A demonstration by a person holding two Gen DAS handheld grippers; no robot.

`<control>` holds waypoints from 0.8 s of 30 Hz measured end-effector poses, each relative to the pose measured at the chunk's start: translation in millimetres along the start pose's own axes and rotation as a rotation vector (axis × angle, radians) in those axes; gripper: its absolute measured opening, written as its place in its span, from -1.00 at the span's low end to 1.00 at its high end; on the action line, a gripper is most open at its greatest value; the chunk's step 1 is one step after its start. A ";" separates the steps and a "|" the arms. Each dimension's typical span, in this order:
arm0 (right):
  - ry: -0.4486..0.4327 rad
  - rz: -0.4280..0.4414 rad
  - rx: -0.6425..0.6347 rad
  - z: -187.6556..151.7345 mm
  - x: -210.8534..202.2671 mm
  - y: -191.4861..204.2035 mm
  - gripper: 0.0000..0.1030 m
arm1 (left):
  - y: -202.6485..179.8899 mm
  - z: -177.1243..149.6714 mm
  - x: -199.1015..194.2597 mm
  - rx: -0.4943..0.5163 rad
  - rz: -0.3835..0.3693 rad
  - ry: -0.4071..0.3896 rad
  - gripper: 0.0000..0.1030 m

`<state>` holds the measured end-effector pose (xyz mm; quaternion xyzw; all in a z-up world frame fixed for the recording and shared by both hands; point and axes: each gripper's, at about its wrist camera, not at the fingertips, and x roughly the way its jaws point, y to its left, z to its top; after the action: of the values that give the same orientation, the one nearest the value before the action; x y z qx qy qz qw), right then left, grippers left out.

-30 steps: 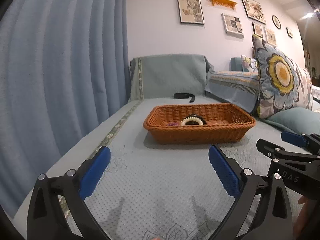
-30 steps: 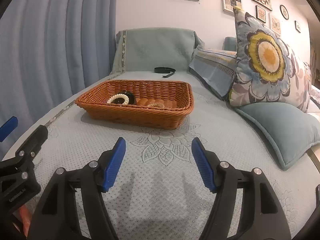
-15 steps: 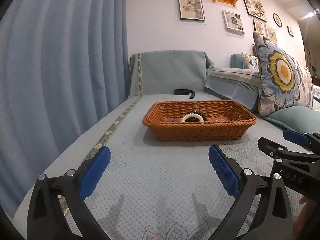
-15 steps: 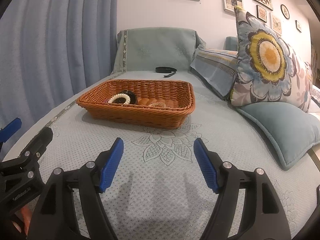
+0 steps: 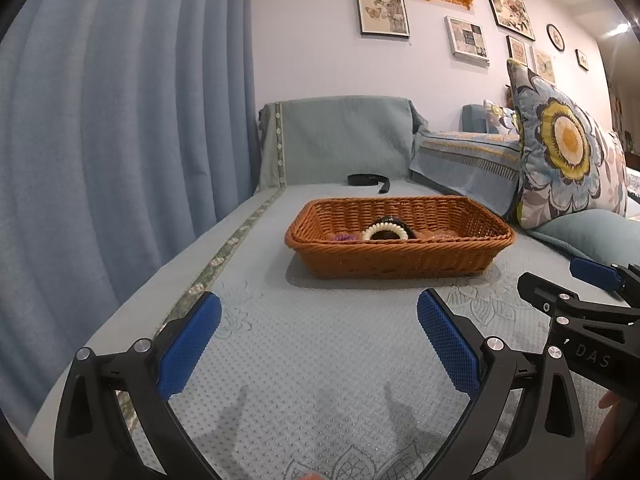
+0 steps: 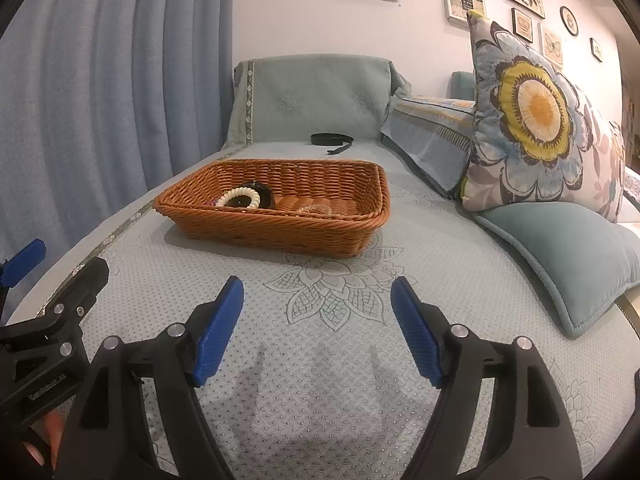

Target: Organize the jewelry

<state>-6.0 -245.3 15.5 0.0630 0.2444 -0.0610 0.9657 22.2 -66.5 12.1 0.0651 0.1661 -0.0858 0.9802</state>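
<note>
An orange wicker basket (image 5: 400,258) (image 6: 280,232) stands on the blue-grey sofa seat ahead of both grippers. In it lie a white bead bracelet (image 5: 387,231) (image 6: 239,197) on a black ring, a purple piece (image 5: 345,237) and brownish beads (image 6: 308,202). My left gripper (image 5: 318,344) is open and empty, low over the seat short of the basket. My right gripper (image 6: 318,324) is open and empty, beside it to the right, also short of the basket.
A black strap (image 5: 368,180) (image 6: 332,140) lies on the seat behind the basket. A flowered cushion (image 6: 536,120) and a teal cushion (image 6: 560,256) lie at the right. A blue curtain (image 5: 120,140) hangs along the left edge.
Both grippers have dropped and tilted slightly; the basket sits a little higher in both views. Jaws stay open.
</note>
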 end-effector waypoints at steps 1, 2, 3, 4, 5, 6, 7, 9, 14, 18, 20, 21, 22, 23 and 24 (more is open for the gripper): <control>0.001 0.001 0.000 0.0 0.2 0.3 0.40 | 0.3 0.2 0.0 0.000 0.000 -0.001 0.85; 0.001 0.001 -0.001 0.3 0.4 0.2 0.40 | -0.3 -0.2 0.0 0.000 0.000 0.000 0.85; 0.001 0.001 -0.001 0.2 0.3 0.3 0.40 | 0.4 0.2 0.0 0.001 0.000 -0.001 0.85; 0.002 0.000 -0.001 0.3 0.6 0.2 0.40 | 0.4 0.2 0.0 0.001 0.000 0.000 0.85; 0.002 0.001 -0.001 0.2 0.5 0.3 0.40 | 0.3 0.2 0.6 0.001 0.000 0.001 0.85; 0.001 0.001 0.000 0.2 0.4 0.4 0.40 | 0.6 0.3 1.6 0.001 0.000 0.003 0.85; 0.002 0.000 0.000 0.2 0.5 0.4 0.40 | 0.4 0.0 2.1 0.000 0.000 0.005 0.85; 0.003 0.001 0.001 0.0 0.4 0.6 0.40 | 0.1 -0.5 2.7 -0.001 0.000 0.008 0.85; 0.004 0.003 0.002 0.3 0.7 0.9 0.40 | -0.1 -0.7 2.8 0.001 0.000 0.010 0.85; 0.009 0.009 0.011 0.0 2.1 -0.8 0.40 | -0.3 -0.8 3.4 0.000 0.000 0.012 0.85; 0.010 0.010 0.013 0.0 2.3 -1.3 0.40 | -0.4 -1.0 3.3 0.000 -0.001 0.012 0.85; 0.009 0.010 0.012 -0.1 2.2 -1.1 0.40 | -0.5 -0.8 3.5 0.001 -0.001 0.012 0.85; 0.009 0.010 0.010 -0.1 2.2 -0.9 0.40 | -0.5 -0.8 3.5 0.001 0.000 0.013 0.85; 0.009 0.009 0.010 0.1 2.2 -1.0 0.40 | -0.7 -1.3 3.3 0.001 0.000 0.014 0.85; 0.010 0.009 0.009 0.1 2.3 -1.0 0.40 | -0.6 -0.8 3.5 0.001 0.000 0.013 0.85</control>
<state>-4.1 -246.4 14.4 0.0689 0.2485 -0.0575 0.9645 25.1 -67.4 10.1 0.0661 0.1723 -0.0857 0.9791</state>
